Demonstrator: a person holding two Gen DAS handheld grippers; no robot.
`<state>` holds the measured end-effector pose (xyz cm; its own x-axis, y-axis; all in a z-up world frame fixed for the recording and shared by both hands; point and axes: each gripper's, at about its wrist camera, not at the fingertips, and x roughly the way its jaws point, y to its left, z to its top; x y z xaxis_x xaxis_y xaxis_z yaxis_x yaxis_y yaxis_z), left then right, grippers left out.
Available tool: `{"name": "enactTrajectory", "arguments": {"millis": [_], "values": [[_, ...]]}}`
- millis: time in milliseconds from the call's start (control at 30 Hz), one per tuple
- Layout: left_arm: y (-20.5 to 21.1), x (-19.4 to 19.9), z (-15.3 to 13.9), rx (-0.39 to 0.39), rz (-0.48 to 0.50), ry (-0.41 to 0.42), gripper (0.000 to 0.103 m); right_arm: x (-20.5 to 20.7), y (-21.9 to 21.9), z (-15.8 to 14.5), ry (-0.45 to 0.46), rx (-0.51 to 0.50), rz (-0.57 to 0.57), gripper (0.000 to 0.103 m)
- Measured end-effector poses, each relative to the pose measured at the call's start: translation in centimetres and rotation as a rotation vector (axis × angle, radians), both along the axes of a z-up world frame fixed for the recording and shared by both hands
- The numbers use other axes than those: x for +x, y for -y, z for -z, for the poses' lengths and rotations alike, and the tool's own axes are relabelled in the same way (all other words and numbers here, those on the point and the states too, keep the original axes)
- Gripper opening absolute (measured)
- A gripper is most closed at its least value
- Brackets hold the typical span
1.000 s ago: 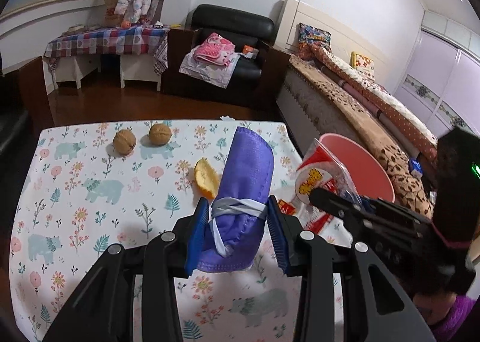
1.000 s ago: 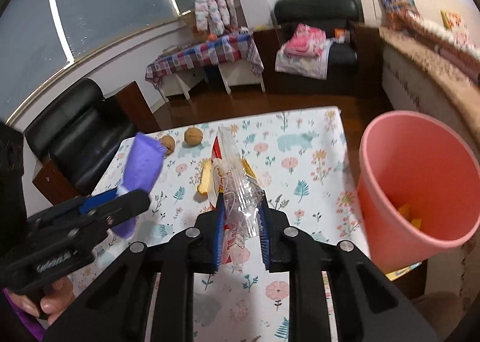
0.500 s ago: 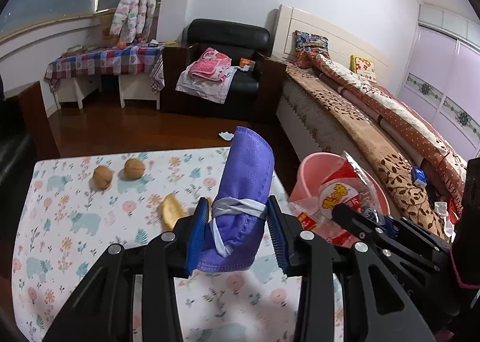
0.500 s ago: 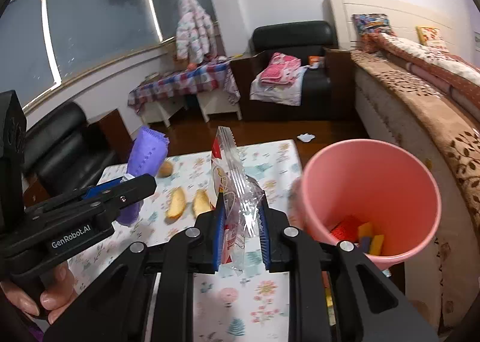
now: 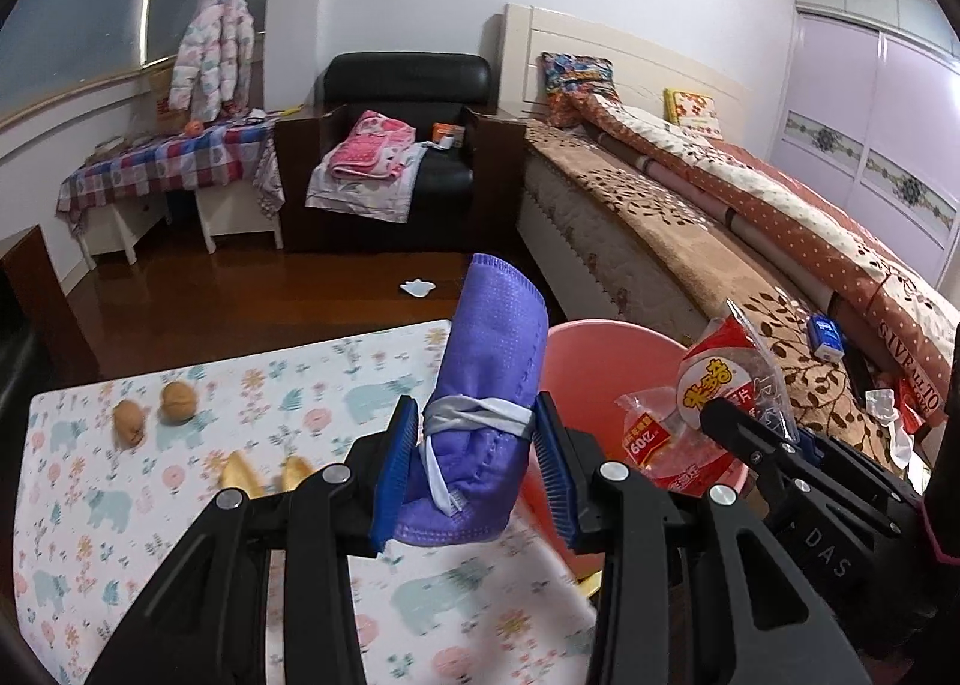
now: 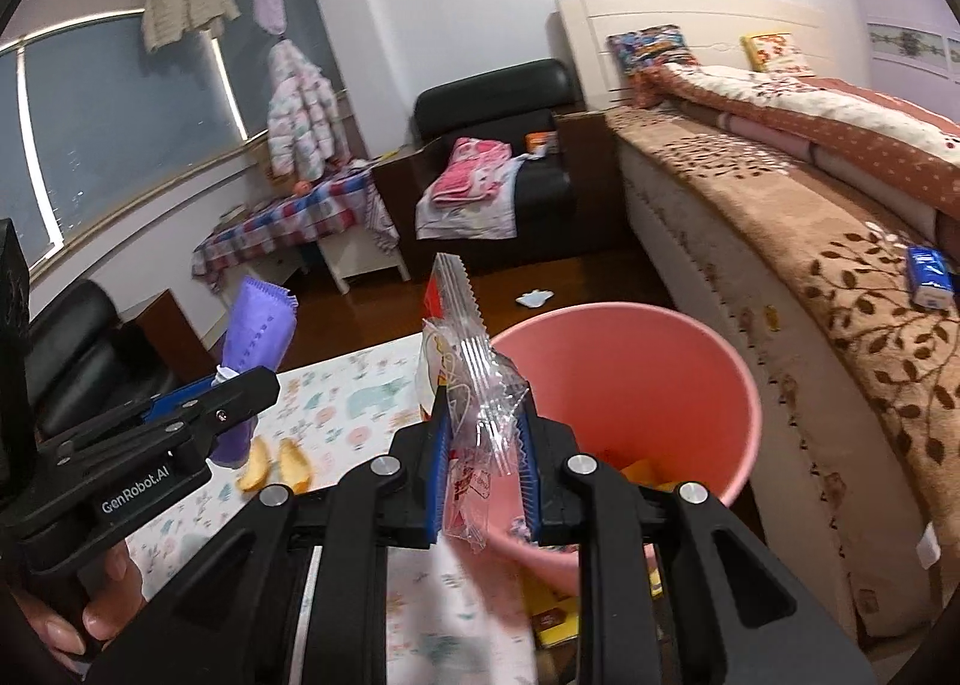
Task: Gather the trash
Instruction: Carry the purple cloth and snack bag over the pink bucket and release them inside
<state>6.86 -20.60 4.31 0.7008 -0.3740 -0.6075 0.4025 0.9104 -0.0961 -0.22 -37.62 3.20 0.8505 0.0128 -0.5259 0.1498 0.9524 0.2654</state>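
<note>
My left gripper [image 5: 477, 466] is shut on a rolled purple face mask [image 5: 489, 385] with white straps, held upright at the table's right edge. My right gripper [image 6: 483, 460] is shut on a clear and red snack wrapper [image 6: 474, 385], close to the rim of the pink bin [image 6: 654, 385]. In the left wrist view the wrapper [image 5: 708, 385] hangs over the pink bin [image 5: 600, 361]. The bin stands beside the table and holds yellow and red scraps. The mask [image 6: 258, 325] and left gripper [image 6: 198, 415] show at the left of the right wrist view.
Two walnuts [image 5: 156, 409] and two peel pieces [image 5: 264, 475] lie on the floral tablecloth [image 5: 180, 505]. A bed [image 5: 750, 241] runs along the right, close behind the bin. A white scrap [image 5: 418, 286] lies on the wooden floor. A black armchair [image 5: 408, 144] stands further back.
Both grippers have travelled to the right with their loads, from over the table toward the pink bin. The wrapper now hangs at the bin's rim; the mask has reached the table's edge.
</note>
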Motion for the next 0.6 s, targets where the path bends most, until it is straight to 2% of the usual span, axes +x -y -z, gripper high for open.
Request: {"name": "enactTrajectory", "arguments": {"millis": [267, 600], "values": [[4.8, 1.1, 0.9, 0.034, 0.046, 0.003, 0.039, 0.0, 2.7, 1.0, -0.017, -0.031, 0.062, 0.020], [8.2, 2.3, 2.6, 0.011, 0.121, -0.036, 0.039, 0.5, 5.5, 3.1, -0.058, -0.010, 0.098, 0.020]]}}
